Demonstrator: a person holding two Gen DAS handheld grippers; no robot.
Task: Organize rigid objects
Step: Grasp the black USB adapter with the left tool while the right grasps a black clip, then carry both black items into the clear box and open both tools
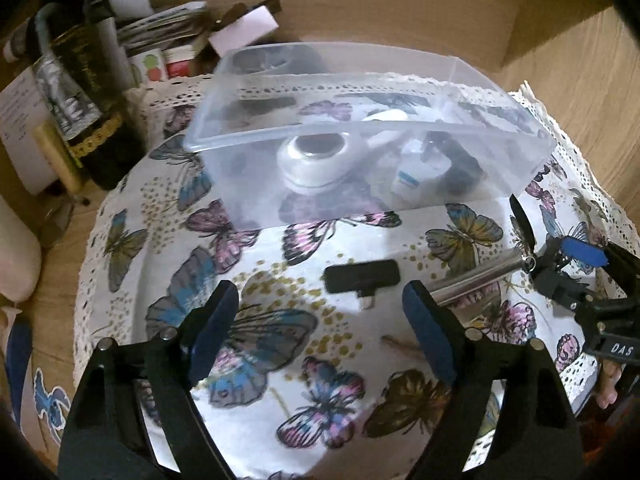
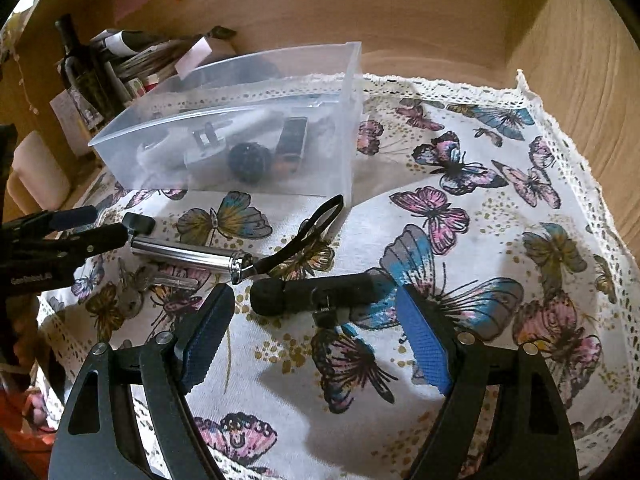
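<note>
A clear plastic box (image 1: 400,200) (image 2: 224,168) stands on the butterfly cloth (image 1: 280,280) and holds several small items: a white roll of tape (image 1: 316,156), a white charger, a black ball (image 2: 249,162). A small black adapter (image 1: 362,277) lies on the cloth just beyond my open left gripper (image 1: 320,320). A silver flashlight (image 2: 188,256) with a black strap lies beside it. A black clip-on microphone (image 2: 316,292) lies between the open fingers of my right gripper (image 2: 316,336). The right gripper also shows at the right in the left wrist view (image 1: 560,280).
Dark bottles (image 1: 80,100) (image 2: 80,72), boxes and papers crowd the back left corner. Wooden walls (image 2: 560,60) close the back and right side. A key (image 2: 160,280) lies on the cloth near the flashlight.
</note>
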